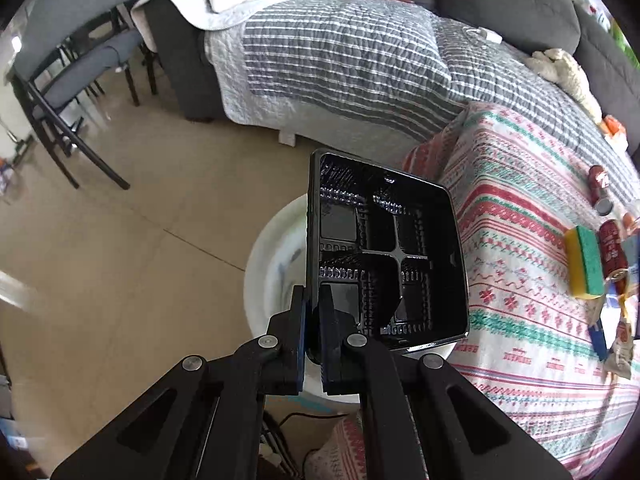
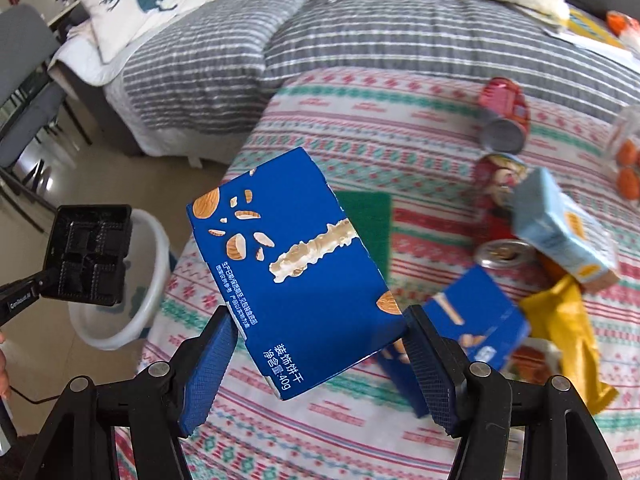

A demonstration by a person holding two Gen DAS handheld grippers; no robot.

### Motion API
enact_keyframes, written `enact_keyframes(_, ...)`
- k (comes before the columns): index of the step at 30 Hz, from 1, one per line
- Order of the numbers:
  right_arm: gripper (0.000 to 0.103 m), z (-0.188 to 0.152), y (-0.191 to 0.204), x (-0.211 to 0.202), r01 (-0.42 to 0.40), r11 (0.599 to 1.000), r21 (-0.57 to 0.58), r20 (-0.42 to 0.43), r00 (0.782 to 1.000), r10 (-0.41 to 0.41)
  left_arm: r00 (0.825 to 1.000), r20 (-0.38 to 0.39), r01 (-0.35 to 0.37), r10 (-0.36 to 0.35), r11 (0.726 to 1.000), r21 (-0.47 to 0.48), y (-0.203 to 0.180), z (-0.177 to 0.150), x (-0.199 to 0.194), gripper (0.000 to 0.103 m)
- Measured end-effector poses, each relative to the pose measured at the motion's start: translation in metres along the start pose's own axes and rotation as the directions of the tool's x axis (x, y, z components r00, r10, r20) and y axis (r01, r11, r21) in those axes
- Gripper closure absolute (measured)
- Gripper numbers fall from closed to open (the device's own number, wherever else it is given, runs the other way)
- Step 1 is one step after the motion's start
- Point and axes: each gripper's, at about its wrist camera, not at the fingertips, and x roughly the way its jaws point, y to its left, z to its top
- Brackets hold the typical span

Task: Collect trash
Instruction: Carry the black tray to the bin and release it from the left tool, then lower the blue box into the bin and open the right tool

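Observation:
My left gripper [image 1: 314, 312] is shut on the rim of a black plastic compartment tray [image 1: 384, 256] and holds it upright over a white basin [image 1: 268, 276] on the floor. The tray [image 2: 86, 250] and basin [image 2: 150, 256] also show at the left of the right wrist view. My right gripper [image 2: 320, 344] is shut on a blue biscuit box [image 2: 296, 268] with almond pictures, held above the patterned tablecloth [image 2: 400, 120]. Red cans [image 2: 504, 114], a light blue carton [image 2: 560, 228], another blue box [image 2: 476, 320] and a yellow wrapper [image 2: 568, 320] lie on the cloth.
A sofa with a grey striped quilt [image 1: 340, 52] stands behind the table. Dark chairs [image 1: 68, 80] stand at the left on the tiled floor. A green and yellow sponge [image 1: 586, 260] and a green mat [image 2: 368, 224] lie on the cloth. A deer pillow [image 2: 140, 4] rests on the sofa.

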Motion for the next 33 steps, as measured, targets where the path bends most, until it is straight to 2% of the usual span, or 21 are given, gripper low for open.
enact_keyframes(1,0.031,0.000,0.003,0.002,-0.004,1.000,-0.001,-0.002,1.000,0.004,1.000,-0.014,0.015,-0.015,1.000,0.005,0.000,0.001,0.002,0.090)
enact_keyframes(3,0.031,0.001,0.009,0.005,-0.012,1.000,-0.007,-0.006,1.000,0.012,0.999,-0.032,0.010,-0.010,1.000,0.001,0.002,0.000,0.002,0.057)
enact_keyframes(4,0.031,0.001,0.012,0.006,-0.015,1.000,-0.011,-0.008,1.000,0.015,0.999,-0.034,0.004,-0.004,1.000,-0.003,0.002,-0.001,0.000,0.027)
enact_keyframes(5,0.031,0.002,0.016,0.008,-0.016,1.000,-0.017,-0.011,1.000,0.016,1.000,-0.020,-0.006,0.006,1.000,-0.008,0.004,-0.002,-0.003,0.018)
enact_keyframes(9,0.031,0.003,0.031,0.017,-0.023,0.999,-0.039,-0.028,0.999,0.022,0.999,-0.003,-0.042,0.042,0.999,-0.005,0.012,-0.007,-0.015,0.018)
enact_keyframes(14,0.031,0.002,0.051,0.031,-0.048,0.997,-0.060,-0.049,0.998,0.045,0.996,-0.044,-0.075,0.073,0.997,-0.037,0.034,-0.020,-0.016,0.014)
enact_keyframes(23,0.031,0.001,0.114,0.066,-0.106,0.985,-0.135,-0.092,0.991,0.094,0.991,-0.006,-0.136,0.136,0.991,0.005,0.058,-0.038,-0.028,0.010)
enact_keyframes(29,0.031,0.004,0.153,0.094,-0.141,0.980,-0.144,-0.113,0.986,0.125,0.983,0.031,-0.182,0.181,0.981,0.063,0.068,-0.045,-0.033,0.008)
enact_keyframes(33,0.031,0.006,0.166,0.112,-0.146,0.980,-0.134,-0.120,0.984,0.130,0.981,0.027,-0.191,0.190,0.980,0.054,0.083,-0.049,-0.033,0.008)
